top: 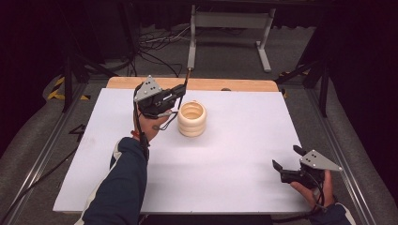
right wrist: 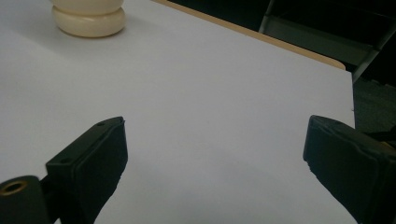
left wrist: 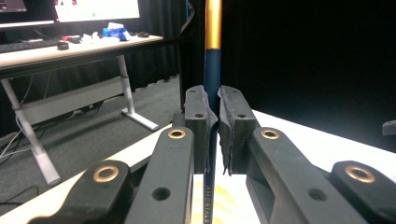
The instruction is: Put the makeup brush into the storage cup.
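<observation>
A cream ribbed pot [top: 192,118] stands on the white table top [top: 225,154], left of centre toward the back. Just to its left, my left gripper [top: 180,90] is shut on a slim pen [top: 188,78]. In the left gripper view the pen [left wrist: 213,60] is dark blue with an orange-gold upper part, and the pads [left wrist: 201,116] clamp it at mid-length in the left gripper [left wrist: 213,109]. The pen's lower end hangs over the pot's pale rim [left wrist: 224,203]. My right gripper [top: 286,157] rests near the front right corner, open with nothing in it [right wrist: 215,149]. The pot [right wrist: 88,16] sits far ahead of it.
A wooden strip [top: 192,84] edges the table's back. Beyond it a desk frame [top: 230,28] and cables lie on the grey floor. In the left gripper view a desk [left wrist: 70,46] with a monitor stands at left. Metal rails [top: 342,154] flank the table.
</observation>
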Tool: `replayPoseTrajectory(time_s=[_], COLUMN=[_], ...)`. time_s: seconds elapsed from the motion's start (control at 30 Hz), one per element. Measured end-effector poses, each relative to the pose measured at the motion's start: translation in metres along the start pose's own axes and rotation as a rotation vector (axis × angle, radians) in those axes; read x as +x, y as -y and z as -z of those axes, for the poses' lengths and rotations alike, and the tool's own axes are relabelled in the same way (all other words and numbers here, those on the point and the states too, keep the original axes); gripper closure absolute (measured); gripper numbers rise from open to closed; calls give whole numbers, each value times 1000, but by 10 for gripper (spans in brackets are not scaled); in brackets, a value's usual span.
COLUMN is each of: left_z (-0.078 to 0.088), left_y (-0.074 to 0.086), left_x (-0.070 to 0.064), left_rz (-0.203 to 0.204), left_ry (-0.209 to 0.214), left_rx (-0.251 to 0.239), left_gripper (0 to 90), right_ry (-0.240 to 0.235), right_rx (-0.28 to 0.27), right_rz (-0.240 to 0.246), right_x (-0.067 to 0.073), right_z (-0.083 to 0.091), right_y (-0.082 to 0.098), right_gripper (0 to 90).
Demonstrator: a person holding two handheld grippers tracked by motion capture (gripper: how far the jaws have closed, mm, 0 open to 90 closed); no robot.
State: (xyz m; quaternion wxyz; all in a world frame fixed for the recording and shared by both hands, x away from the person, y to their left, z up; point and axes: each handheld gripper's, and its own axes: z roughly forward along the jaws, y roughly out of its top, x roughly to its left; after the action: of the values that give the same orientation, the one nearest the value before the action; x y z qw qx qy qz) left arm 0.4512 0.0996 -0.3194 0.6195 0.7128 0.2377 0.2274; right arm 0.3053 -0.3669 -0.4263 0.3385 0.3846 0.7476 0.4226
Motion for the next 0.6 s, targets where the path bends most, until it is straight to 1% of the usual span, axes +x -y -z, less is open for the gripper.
replayPoseTrajectory(time_s=[0.1,0.17,0.33,0.4,0.47,0.6], left_z=[-6,-12,-23,-25,-31,-36], left_y=[1,3,7,8,12,16], left_x=[1,1,1,0,0,-1], left_rz=[6,8,21,14,21,27], left_ry=[1,-6,10,9,18,26], left_rx=[7,11,16,19,23,28], left_gripper=[828,828,828,827,828,827], right_ry=[2,0,-1,0,-2,-4], right_rx=[-1,-3,-5,-2,-6,-5], right_rz=[-1,0,0,3,3,4], right_x=[0,-1,-1,-1,-1,-1], right_z=[0,0,0,0,0,0], right_y=[0,0,0,0,0,0], right_gripper=[68,68,68,68,67,67])
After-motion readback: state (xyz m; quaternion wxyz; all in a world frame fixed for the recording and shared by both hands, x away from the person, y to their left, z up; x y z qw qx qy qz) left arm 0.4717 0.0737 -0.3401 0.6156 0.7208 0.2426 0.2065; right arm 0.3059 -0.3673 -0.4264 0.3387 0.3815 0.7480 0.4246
